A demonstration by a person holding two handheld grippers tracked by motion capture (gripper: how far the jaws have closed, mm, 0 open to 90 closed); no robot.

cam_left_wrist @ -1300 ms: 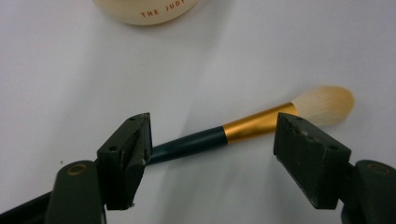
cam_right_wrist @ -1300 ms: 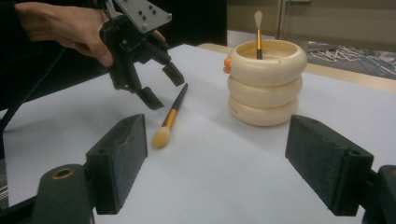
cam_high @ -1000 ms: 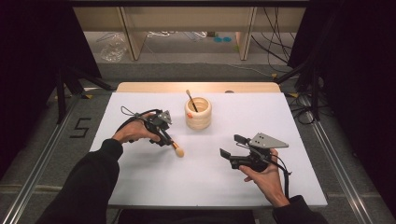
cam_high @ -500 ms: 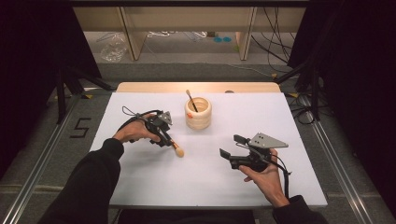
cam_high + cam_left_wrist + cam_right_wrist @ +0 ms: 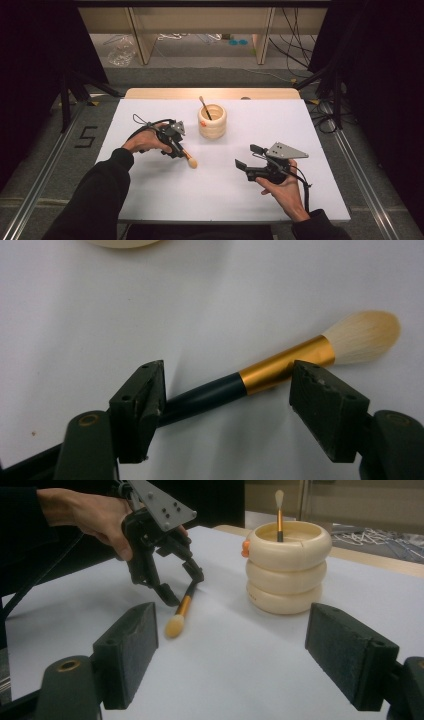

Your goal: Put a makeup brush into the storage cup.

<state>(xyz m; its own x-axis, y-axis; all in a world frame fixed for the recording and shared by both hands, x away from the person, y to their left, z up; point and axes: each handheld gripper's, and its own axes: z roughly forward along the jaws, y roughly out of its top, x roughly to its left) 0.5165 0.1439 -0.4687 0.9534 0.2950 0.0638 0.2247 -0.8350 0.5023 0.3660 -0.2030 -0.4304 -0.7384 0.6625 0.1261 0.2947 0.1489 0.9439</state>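
Observation:
A makeup brush (image 5: 189, 159) with a dark handle, gold ferrule and pale bristles lies on the white table, head toward the front. My left gripper (image 5: 181, 150) stands over its handle, open. In the left gripper view the brush (image 5: 280, 365) runs slantwise between the two jaws of the gripper (image 5: 230, 372), and the handle passes beside the left one. The right gripper view shows that gripper (image 5: 182, 587) straddling the brush (image 5: 179, 615). My right gripper (image 5: 247, 156) hovers open at the right with nothing in it, aimed at the brush and cup (image 5: 230, 625).
A cream ringed holder (image 5: 212, 122) stands at mid-table with a second brush (image 5: 204, 107) upright in it; in the right gripper view the holder (image 5: 287, 575) stands right of the lying brush. Bare white table top (image 5: 150, 200) lies in front. Cables and shelving sit beyond the far edge.

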